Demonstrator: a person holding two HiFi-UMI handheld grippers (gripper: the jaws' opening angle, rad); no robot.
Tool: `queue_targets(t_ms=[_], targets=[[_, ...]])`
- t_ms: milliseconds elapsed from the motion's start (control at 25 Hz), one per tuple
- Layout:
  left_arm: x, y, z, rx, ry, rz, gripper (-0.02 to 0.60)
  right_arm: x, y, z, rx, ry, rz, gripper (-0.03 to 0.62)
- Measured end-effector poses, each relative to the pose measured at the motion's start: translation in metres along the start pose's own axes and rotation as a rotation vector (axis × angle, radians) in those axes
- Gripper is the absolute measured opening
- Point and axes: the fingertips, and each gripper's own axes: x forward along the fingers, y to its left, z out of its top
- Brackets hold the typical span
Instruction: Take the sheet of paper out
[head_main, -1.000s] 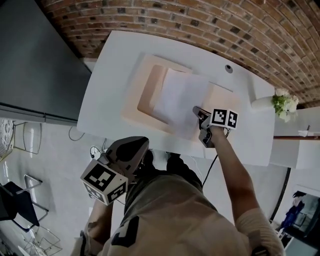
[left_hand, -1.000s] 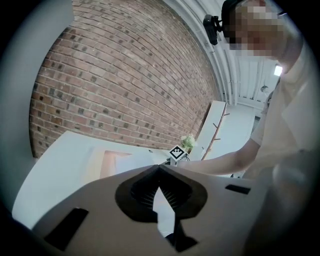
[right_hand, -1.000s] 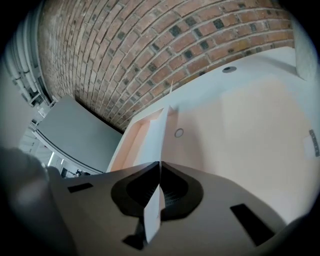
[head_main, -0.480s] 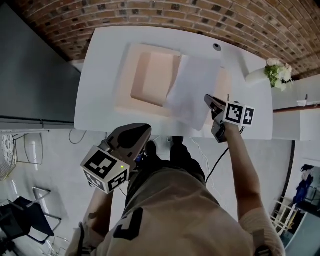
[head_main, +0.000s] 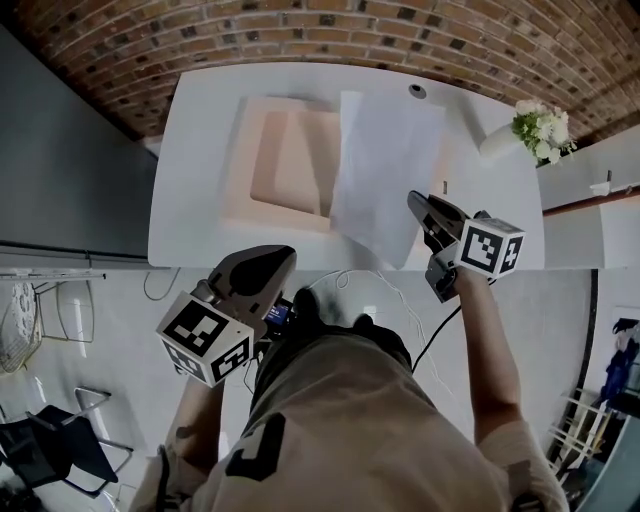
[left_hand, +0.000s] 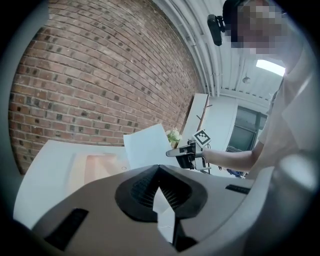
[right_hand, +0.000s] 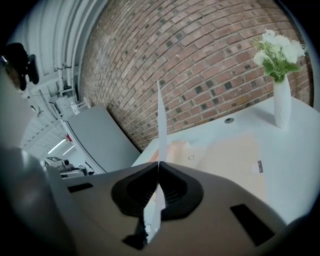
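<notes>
The white sheet of paper (head_main: 385, 170) hangs in the air above the table, pinched at its near corner by my right gripper (head_main: 412, 200), which is shut on it. In the right gripper view the sheet (right_hand: 161, 125) stands edge-on, rising from between the closed jaws (right_hand: 158, 164). Below it the peach folder (head_main: 285, 160) lies open on the white table (head_main: 195, 200). My left gripper (head_main: 275, 258) is held off the table's near edge, jaws together with nothing in them. The left gripper view shows the lifted sheet (left_hand: 145, 147) and the folder (left_hand: 97, 167).
A white vase of flowers (head_main: 535, 130) stands at the table's far right corner. A cable hole (head_main: 417, 91) sits near the back edge. A brick wall runs behind the table, and a grey cabinet (head_main: 70, 150) stands to its left. A cable trails on the floor.
My right gripper has risen and drawn back to the right with the sheet, which has come up off the folder. The left gripper has shifted only slightly.
</notes>
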Motion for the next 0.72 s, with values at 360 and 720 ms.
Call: queue_targets(t_ms=[360, 720], targets=[[0.025, -0.041, 0.012, 0.037, -0.001, 0.020, 0.014, -0.038, 0.012, 0.010, -0.049, -0.027, 0.106, 0.025], [0.044, -0.089, 0.016, 0.063, -0.004, 0.050, 0.014, -0.084, 0.001, 0.017, -0.074, -0.038, 0.171, 0.025]])
